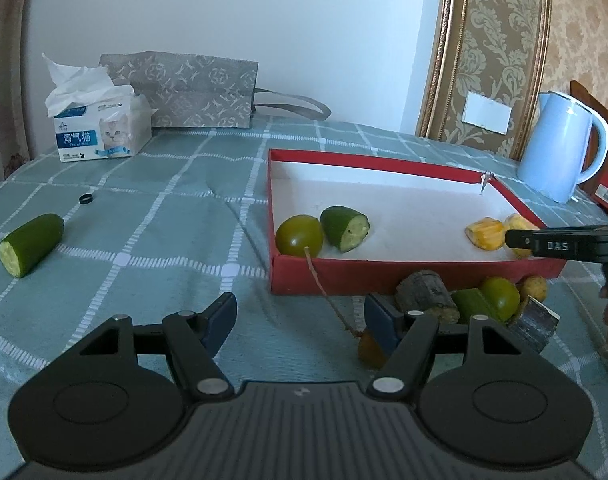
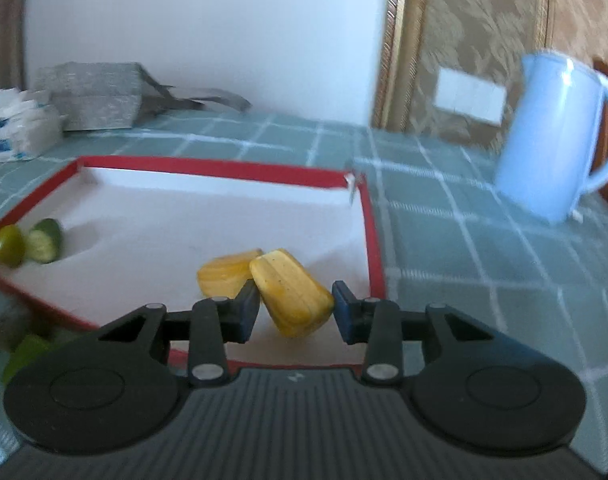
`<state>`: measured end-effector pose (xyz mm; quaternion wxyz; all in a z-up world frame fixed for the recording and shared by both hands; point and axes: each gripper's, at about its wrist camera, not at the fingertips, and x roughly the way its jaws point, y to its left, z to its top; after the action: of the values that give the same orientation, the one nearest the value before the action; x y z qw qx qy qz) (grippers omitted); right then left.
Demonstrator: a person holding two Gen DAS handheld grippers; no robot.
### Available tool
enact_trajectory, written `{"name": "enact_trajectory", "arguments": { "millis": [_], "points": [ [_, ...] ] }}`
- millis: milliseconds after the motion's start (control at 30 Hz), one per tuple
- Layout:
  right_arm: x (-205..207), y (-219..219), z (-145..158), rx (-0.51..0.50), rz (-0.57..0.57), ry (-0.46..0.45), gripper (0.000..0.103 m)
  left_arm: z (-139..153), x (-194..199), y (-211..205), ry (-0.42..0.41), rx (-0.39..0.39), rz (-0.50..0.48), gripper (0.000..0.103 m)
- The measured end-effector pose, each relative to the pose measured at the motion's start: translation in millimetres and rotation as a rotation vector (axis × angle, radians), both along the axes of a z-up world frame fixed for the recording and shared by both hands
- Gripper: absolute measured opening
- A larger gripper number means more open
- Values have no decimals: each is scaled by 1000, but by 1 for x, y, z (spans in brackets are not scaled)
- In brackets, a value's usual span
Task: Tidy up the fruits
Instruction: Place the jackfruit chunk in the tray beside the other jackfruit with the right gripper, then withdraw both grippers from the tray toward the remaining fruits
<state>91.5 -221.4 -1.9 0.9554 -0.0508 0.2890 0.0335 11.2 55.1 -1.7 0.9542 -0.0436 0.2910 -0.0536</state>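
Observation:
A red box (image 1: 344, 276) with a white floor lies on the checked cloth. In its left corner sit a round green fruit (image 1: 299, 236) and a cucumber piece (image 1: 346, 227). At its right end rests a yellow corn piece (image 2: 224, 274). My right gripper (image 2: 296, 296) is shut on a second yellow piece (image 2: 292, 296), tilted just above the box's near right corner. My left gripper (image 1: 300, 312) stands open over the cloth in front of the box, with nothing between its pads. Another cucumber piece (image 1: 30, 250) lies far left on the cloth.
A heap lies before the box: a brown chunk (image 1: 424, 294), a green fruit (image 1: 500, 296), a small yellow fruit (image 1: 534, 288), a dark chunk (image 1: 536, 324) and a stemmed orange fruit (image 1: 370, 348). At the back stand a tissue pack (image 1: 100, 128), a grey bag (image 1: 192, 92) and a blue kettle (image 1: 560, 148).

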Motion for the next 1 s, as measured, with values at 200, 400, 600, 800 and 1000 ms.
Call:
{"name": "enact_trajectory", "arguments": {
  "millis": [200, 400, 600, 800, 1000],
  "points": [
    [-12, -4, 3, 14, -15, -47, 67, 0, 0, -1, 1, 7, 0, 70],
    [-67, -1, 18, -19, -47, -188, 95, -1, -1, -1, 8, 10, 14, 72],
    [-105, -7, 13, -39, -76, -265, 103, -1, -2, -1, 5, 15, 18, 73],
    [-117, -16, 6, 6, -66, -239, 103, -2, 0, 0, 10, 21, 23, 73],
    [-120, -25, 2, 77, -65, -187, 103, -1, -6, 1, 0, 1, 7, 73]
  ]
}}
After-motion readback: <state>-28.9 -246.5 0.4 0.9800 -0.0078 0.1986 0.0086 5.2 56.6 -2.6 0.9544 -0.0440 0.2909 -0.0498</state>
